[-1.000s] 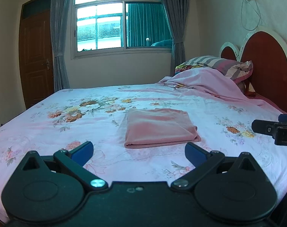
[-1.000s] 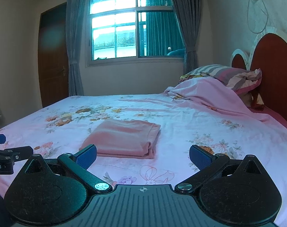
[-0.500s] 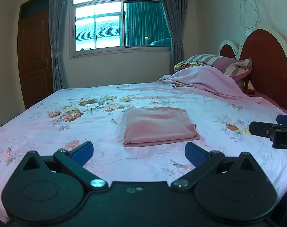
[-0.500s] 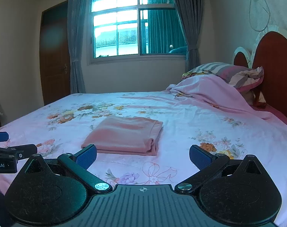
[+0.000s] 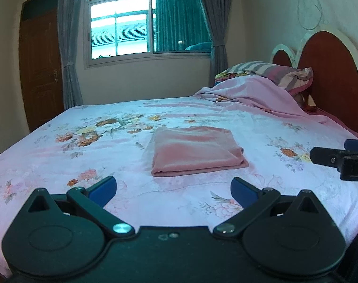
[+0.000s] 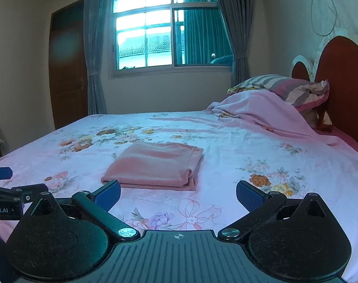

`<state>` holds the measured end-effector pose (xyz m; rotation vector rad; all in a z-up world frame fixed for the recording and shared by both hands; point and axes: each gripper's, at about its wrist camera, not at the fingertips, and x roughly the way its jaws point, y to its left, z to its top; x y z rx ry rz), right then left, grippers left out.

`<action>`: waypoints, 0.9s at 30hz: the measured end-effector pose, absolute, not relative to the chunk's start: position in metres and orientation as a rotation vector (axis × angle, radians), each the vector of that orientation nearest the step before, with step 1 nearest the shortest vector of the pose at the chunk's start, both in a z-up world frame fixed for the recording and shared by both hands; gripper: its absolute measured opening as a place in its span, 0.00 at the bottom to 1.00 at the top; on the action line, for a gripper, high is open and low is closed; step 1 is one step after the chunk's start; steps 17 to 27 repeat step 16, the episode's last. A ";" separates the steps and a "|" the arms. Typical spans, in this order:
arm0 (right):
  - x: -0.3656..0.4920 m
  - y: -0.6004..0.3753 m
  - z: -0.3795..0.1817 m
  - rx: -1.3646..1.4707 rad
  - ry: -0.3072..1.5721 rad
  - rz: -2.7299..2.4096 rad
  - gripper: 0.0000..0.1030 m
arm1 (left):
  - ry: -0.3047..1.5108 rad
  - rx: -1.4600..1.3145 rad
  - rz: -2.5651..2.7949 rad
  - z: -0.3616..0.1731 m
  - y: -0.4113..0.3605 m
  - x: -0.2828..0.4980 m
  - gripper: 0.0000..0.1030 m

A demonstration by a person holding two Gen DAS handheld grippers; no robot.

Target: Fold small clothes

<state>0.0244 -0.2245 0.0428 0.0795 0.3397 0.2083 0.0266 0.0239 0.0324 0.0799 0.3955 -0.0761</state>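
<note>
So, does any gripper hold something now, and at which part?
Nothing is held. The left gripper and the right gripper are both open and empty, short of the folded pink cloth on the bed.

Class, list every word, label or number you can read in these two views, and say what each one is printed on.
"obot.AI", cut off at the picture's edge, on the side of the left gripper as seen from the right wrist view.
"D-", cut off at the picture's edge, on the side of the right gripper as seen from the left wrist view.
The floral bedsheet and the folded pink garment carry no readable text.
</note>
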 end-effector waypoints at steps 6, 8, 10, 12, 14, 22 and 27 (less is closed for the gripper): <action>0.025 -0.225 0.041 0.081 0.343 0.206 1.00 | 0.397 0.082 -0.096 0.032 0.024 0.028 0.98; 0.025 -0.225 0.041 0.083 0.345 0.204 1.00 | 0.393 0.083 -0.096 0.032 0.022 0.028 0.98; 0.024 -0.224 0.041 0.083 0.346 0.205 1.00 | 0.386 0.084 -0.101 0.032 0.022 0.027 0.98; 0.024 -0.224 0.041 0.081 0.346 0.207 1.00 | 0.391 0.080 -0.100 0.032 0.022 0.028 0.98; 0.023 -0.223 0.041 0.081 0.345 0.209 1.00 | 0.389 0.079 -0.091 0.032 0.022 0.028 0.98; 0.022 -0.223 0.041 0.080 0.343 0.211 1.00 | 0.392 0.079 -0.089 0.032 0.022 0.028 0.98; 0.022 -0.223 0.041 0.080 0.343 0.211 1.00 | 0.392 0.079 -0.089 0.032 0.022 0.028 0.98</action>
